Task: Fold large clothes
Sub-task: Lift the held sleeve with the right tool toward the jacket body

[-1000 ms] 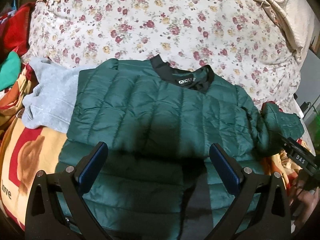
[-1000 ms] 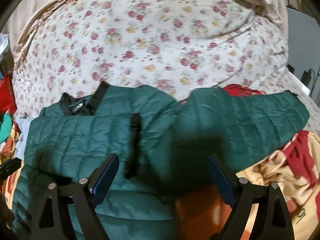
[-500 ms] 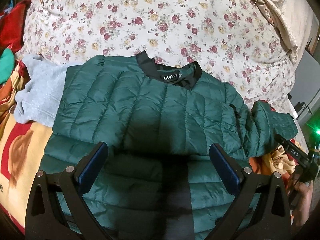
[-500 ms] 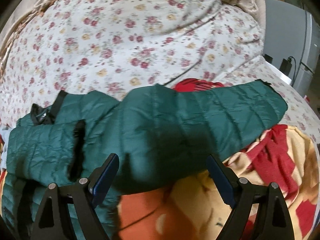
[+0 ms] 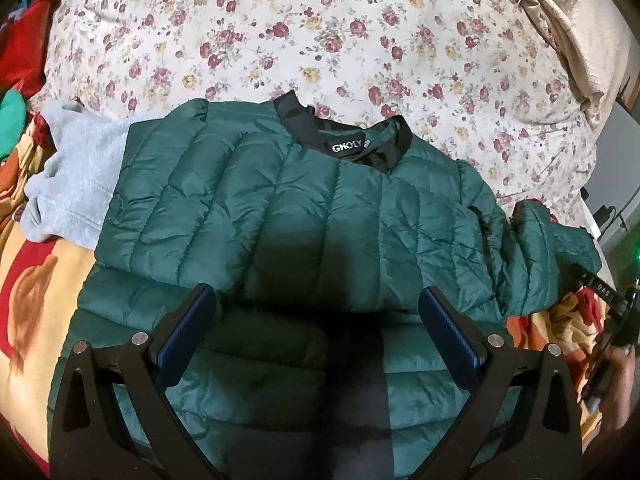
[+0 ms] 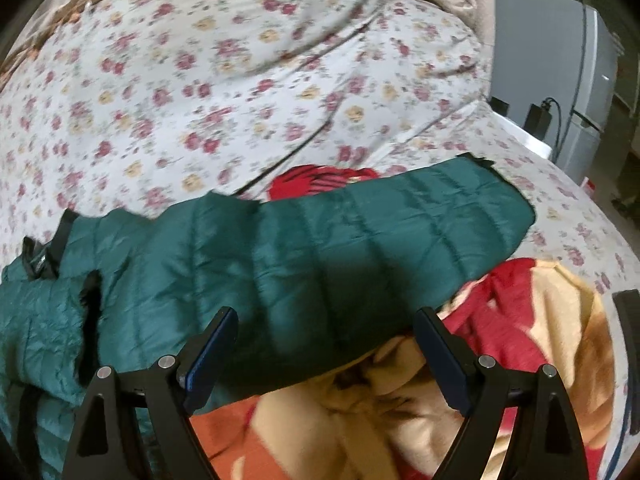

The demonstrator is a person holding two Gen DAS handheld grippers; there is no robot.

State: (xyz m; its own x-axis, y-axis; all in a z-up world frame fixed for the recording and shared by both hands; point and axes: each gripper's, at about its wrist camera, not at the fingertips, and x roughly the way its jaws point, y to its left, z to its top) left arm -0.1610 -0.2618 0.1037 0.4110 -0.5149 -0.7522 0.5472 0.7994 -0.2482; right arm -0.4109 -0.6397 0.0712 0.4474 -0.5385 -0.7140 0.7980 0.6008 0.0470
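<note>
Vs 0.5 s ago: right wrist view has swung further right. The jacket's right sleeve (image 6: 384,236) now spans the frame ahead of the right gripper (image 6: 324,344), and more of the red/cream blanket (image 6: 516,308) is exposed under and right of its fingers. Collar has slid to the far left edge. Left wrist view is almost unchanged, framing a touch lower.

Left gripper (image 5: 316,324): jaws wide, nothing between them, hovering over the lower body of the green jacket (image 5: 280,208). Right gripper: jaws wide too, empty, poised over the sleeve's near edge where it meets the blanket.

Jacket lies back-up on the bed, directly ahead of the left claw, with one side folded across the torso. Sleeve stretches out flat to the right.

Materials:
- Jacket: glossy dark-green quilted shell, puffy channels, fine wrinkles.
- Collar (image 5: 352,136): black ribbed band with a white-lettered label.
- Grey fleece garment (image 5: 76,176): matte, fuzzy, bunched, partly under the jacket, ahead-left of the left claw.
- Floral bedspread (image 5: 320,28): white cotton-like, small red and yellow roses, beyond the jacket.
- Blanket: plush, soft, rumpled.
- Finger pads (image 5: 184,332): blue, ribbed, on black frames.
</note>
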